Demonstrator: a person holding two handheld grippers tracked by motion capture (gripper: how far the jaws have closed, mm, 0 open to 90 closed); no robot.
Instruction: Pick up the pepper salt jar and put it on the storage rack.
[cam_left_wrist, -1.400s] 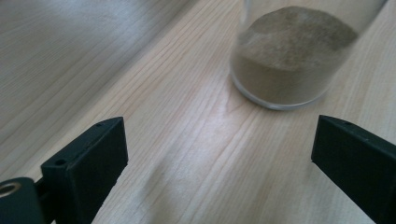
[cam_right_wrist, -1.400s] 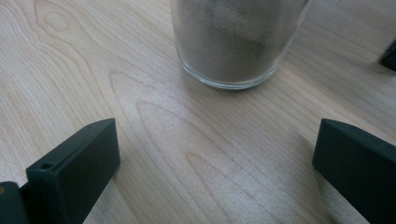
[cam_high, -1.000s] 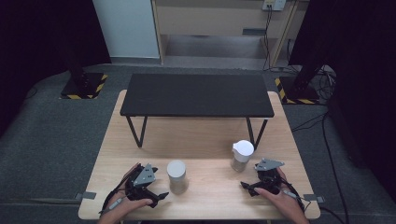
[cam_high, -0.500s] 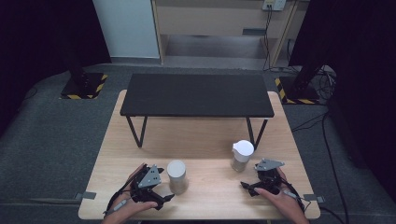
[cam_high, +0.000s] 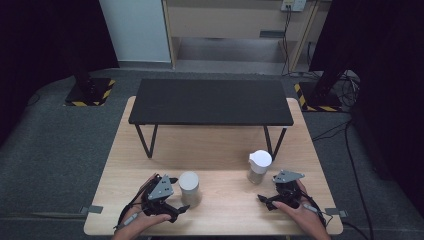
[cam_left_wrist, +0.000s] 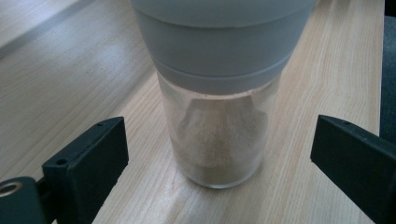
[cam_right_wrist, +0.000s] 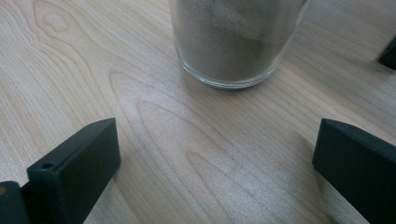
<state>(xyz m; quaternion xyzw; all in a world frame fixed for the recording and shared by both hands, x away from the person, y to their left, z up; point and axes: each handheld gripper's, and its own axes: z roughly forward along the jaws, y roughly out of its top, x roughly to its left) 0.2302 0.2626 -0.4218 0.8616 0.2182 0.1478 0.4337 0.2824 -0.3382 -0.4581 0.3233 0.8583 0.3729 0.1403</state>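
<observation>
The left hand-held gripper (cam_left_wrist: 219, 154) stands wide open around the glass jar (cam_left_wrist: 218, 135): smooth, breakable, likely slippery, so clamp the clear wall below its grey lid (cam_left_wrist: 219, 42).

We have moved our left gripper (cam_high: 177, 195) forward and to the right since the earlier pictures; the grey-lidded jar (cam_high: 189, 188) that stood off to its right now stands upright between its wide-spread jaws, touching neither of them.
</observation>
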